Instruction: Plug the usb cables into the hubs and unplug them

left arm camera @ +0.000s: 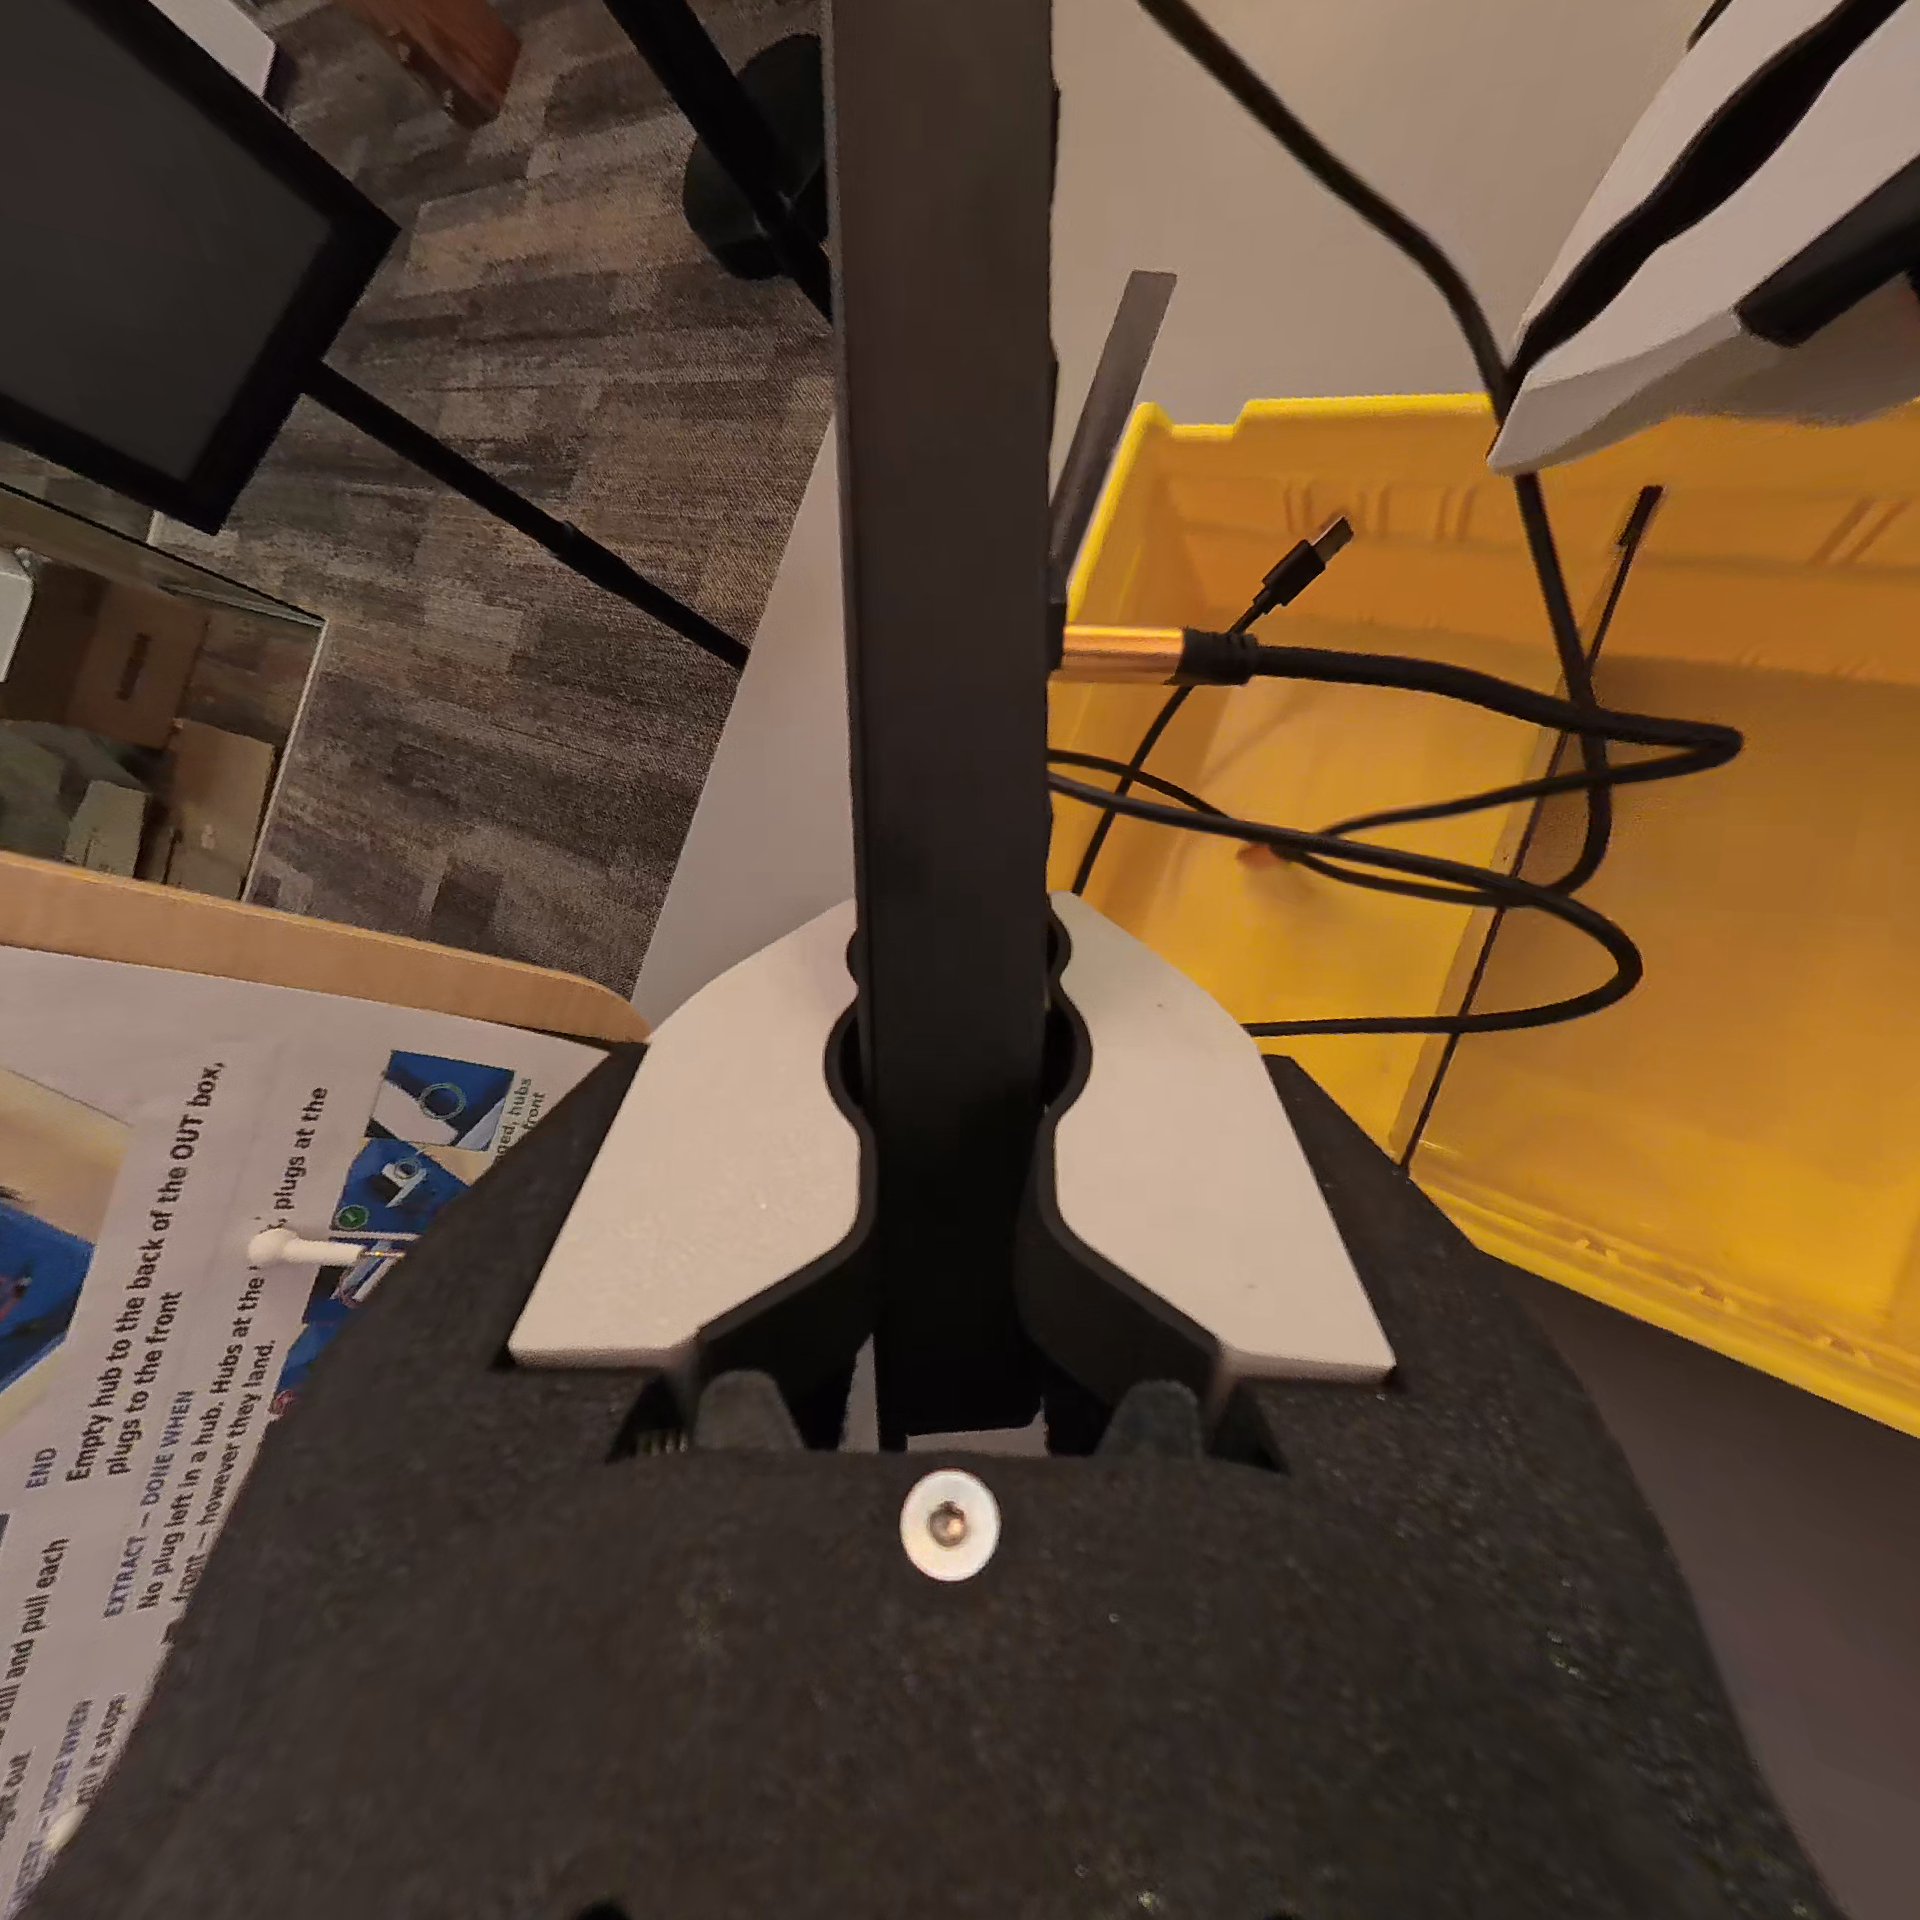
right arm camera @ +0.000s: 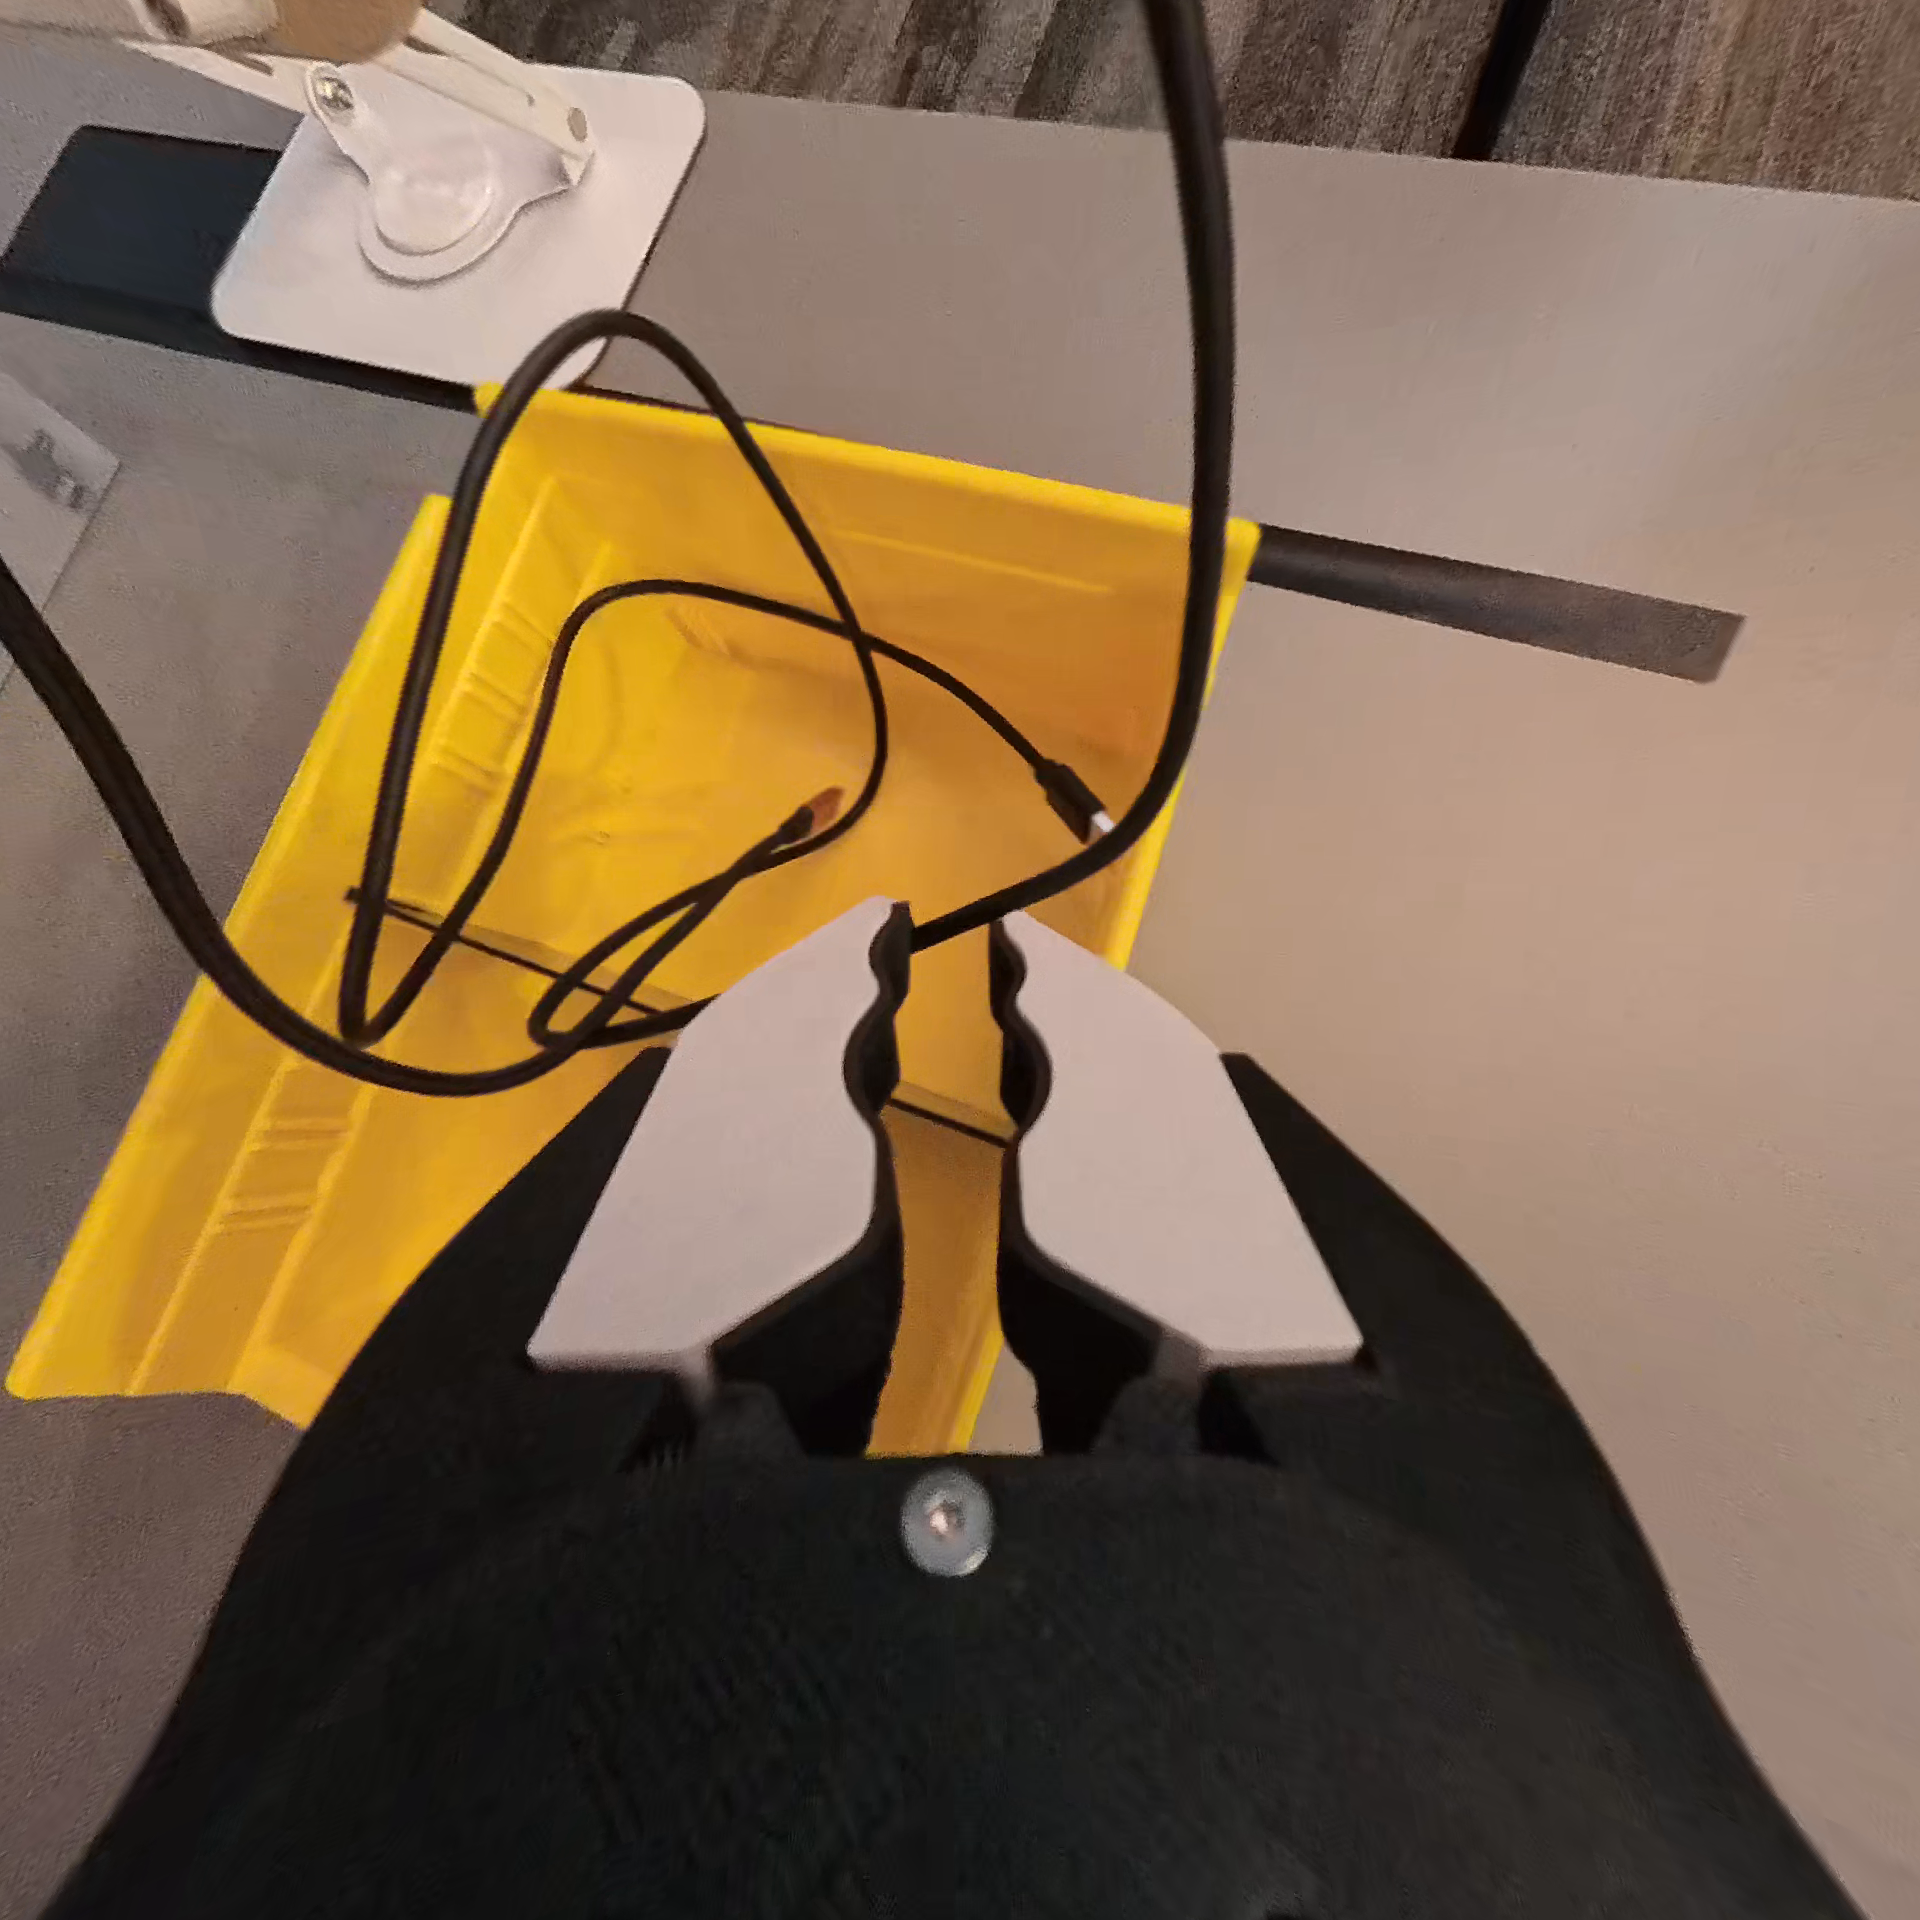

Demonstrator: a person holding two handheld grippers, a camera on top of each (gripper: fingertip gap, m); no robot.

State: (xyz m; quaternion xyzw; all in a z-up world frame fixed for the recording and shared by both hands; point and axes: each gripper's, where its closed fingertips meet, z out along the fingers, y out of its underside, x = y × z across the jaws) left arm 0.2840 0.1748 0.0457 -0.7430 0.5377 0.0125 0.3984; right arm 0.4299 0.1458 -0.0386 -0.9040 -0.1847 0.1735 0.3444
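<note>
Left gripper (left arm camera: 951, 935) is clamping the hub (left arm camera: 940, 520), gold plug (left arm camera: 1122, 655) seated in it. Right gripper (right arm camera: 948, 925) is hanging spread over the yellow bin (right arm camera: 312, 1039).

My left gripper (left arm camera: 951, 997) is clamped on a long black hub (left arm camera: 940, 520), held upright between the 2 grey fingers (left arm camera: 727, 1174). A gold-sleeved plug (left arm camera: 1122, 655) on a thick black cable (left arm camera: 1455, 696) meets the hub's right side. Behind sits a yellow bin (left arm camera: 1662, 1195) with thin black cables (left arm camera: 1403, 862) looped inside, 1 loose USB plug (left arm camera: 1325, 545) sticking up. The other gripper (left arm camera: 1704, 291) shows top right. A printed instruction sheet (left arm camera: 156, 1299) lies lower left, carpet floor (left arm camera: 520, 468) beyond.
</note>
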